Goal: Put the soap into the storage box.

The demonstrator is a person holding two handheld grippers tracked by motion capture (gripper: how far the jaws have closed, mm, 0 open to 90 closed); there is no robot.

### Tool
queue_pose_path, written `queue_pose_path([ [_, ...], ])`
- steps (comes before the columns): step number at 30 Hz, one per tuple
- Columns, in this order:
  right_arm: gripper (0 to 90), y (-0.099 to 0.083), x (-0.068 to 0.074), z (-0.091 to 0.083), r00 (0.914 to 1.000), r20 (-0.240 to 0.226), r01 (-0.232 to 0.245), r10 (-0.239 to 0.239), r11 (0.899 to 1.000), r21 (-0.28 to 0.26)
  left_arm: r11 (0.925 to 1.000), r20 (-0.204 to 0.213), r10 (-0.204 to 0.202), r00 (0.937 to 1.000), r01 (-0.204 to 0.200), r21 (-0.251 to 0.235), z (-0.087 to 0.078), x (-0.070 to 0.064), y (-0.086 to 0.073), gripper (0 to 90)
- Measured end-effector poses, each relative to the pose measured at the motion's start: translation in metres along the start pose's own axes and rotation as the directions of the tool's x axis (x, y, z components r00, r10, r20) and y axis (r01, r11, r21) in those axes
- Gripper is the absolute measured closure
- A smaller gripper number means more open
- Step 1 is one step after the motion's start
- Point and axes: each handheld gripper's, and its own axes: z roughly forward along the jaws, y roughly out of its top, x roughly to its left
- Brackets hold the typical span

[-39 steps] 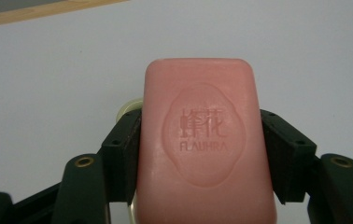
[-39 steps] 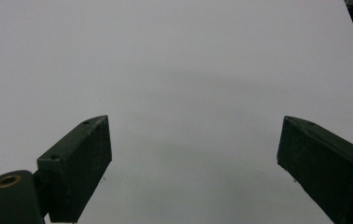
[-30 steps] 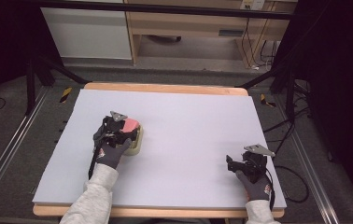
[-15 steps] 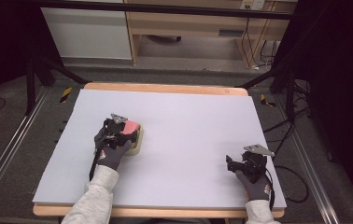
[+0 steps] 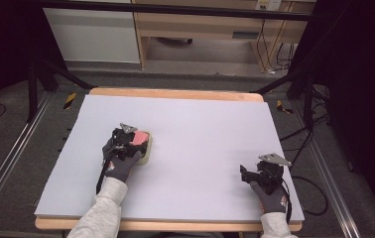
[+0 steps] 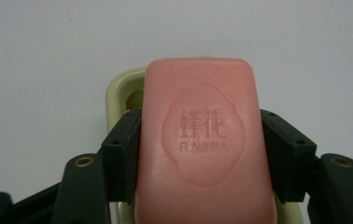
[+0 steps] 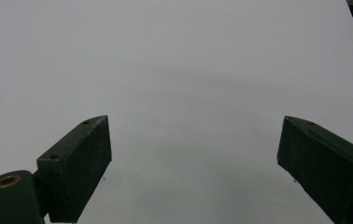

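Observation:
A pink soap bar (image 6: pixel 202 140) stamped FLAUHRA lies over a pale yellow-green soap dish (image 6: pixel 121 93). My left gripper (image 6: pixel 200 140) is shut on the soap bar, one black jaw on each long side. In the high view the soap bar (image 5: pixel 140 137) and dish (image 5: pixel 146 153) sit left of the table's middle, under my left gripper (image 5: pixel 132 136). My right gripper (image 5: pixel 247 173) rests near the front right corner. In the right gripper view its jaws stand wide apart, my right gripper (image 7: pixel 193 158) open over bare white surface.
The white tabletop (image 5: pixel 200 129) has a wooden edge (image 5: pixel 175 94) along the far side. A wooden cabinet (image 5: pixel 210 29) stands beyond the table. Cables (image 5: pixel 309 186) trail off the right side by a black frame leg.

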Motion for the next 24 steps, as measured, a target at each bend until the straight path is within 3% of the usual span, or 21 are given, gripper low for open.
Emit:
queue_pose_path([
  [6,10.0,0.0,0.0,0.0,1.0,-0.001,0.0,0.0,1.0,0.002,0.9999,-0.005,-0.003,1.0,0.003,0.013,0.004,-0.001,-0.002,36.9],
  [11,9.8,0.0,0.0,0.0,1.0,-0.001,0.002,-0.002,1.0,0.002,0.9995,0.008,-0.03,0.9995,0.03,0.005,0.008,0.002,-0.008,36.9],
  [20,6.7,0.0,0.001,0.0,0.9999,0.016,0.003,-0.003,1.0,-0.006,0.9999,0.008,-0.011,0.9999,0.011,0.0,0.004,0.002,-0.008,35.3],
  [23,6.2,0.001,0.001,-0.001,0.9998,0.019,0.001,-0.001,1.0,-0.015,0.9998,0.014,-0.002,0.9999,0.002,-0.019,-0.001,0.003,-0.006,22.4],
  [24,6.1,0.001,0.001,-0.001,0.9998,0.021,0.001,-0.001,1.0,-0.015,0.9998,0.011,0.002,0.9999,-0.002,-0.019,-0.004,0.003,-0.006,21.8],
])
